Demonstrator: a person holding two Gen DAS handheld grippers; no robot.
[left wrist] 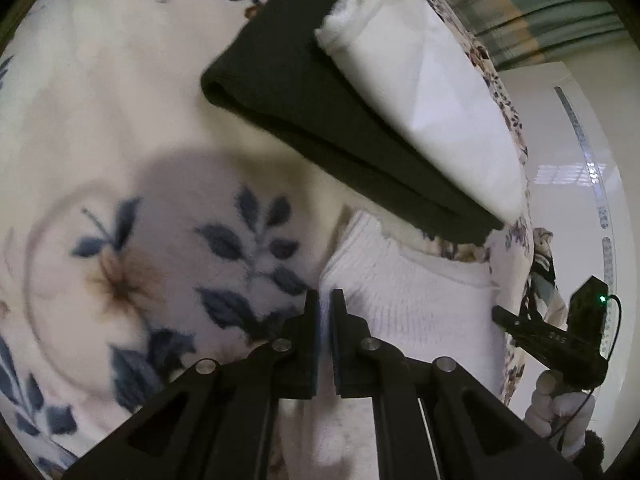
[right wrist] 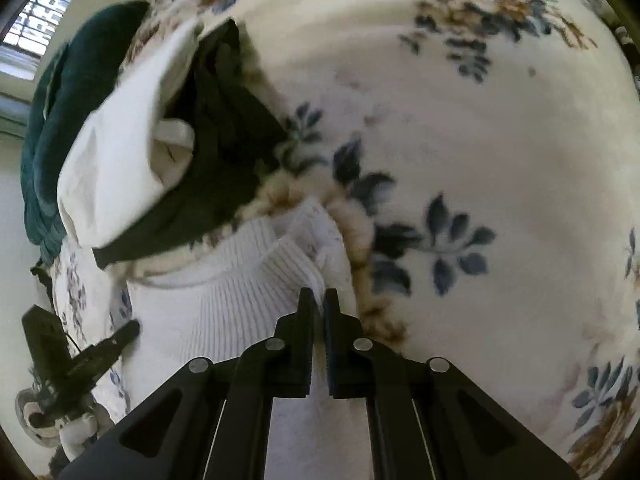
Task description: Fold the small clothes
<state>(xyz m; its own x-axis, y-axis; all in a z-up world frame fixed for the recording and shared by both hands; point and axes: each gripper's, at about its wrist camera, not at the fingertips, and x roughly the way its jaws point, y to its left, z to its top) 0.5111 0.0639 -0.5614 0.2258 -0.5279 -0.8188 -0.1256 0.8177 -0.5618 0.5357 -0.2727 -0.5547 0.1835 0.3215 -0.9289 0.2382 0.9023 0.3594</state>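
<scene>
Both wrist views, one moment. I have the left gripper (left wrist: 327,300) clenched on one edge of the white ribbed garment (left wrist: 416,300), which lies on the floral fleece blanket (left wrist: 120,120) near the blanket's edge, where the floor shows beyond. My right gripper (right wrist: 319,300) is clenched too, pinching the ribbed cuff of the same garment (right wrist: 240,304) between its pads; a sliver of white fabric shows in the narrow gap between its jaws. In my judgement the step in hand is the first fold. To do it well I would lift both pinched points together, keep the cloth taut between them, carry the edge across without dragging the blanket's pile, and set it down square before letting go. Count: two grippers, each visible in the other's camera, one gloved hand (left wrist: 560,408) behind the right one; one unfolded white garment; two folded pieces stacked just beyond it, a dark folded cloth (left wrist: 304,112) below and a white folded cloth (left wrist: 420,80) above; one dark green fabric (right wrist: 68,120) past the blanket's edge.
</scene>
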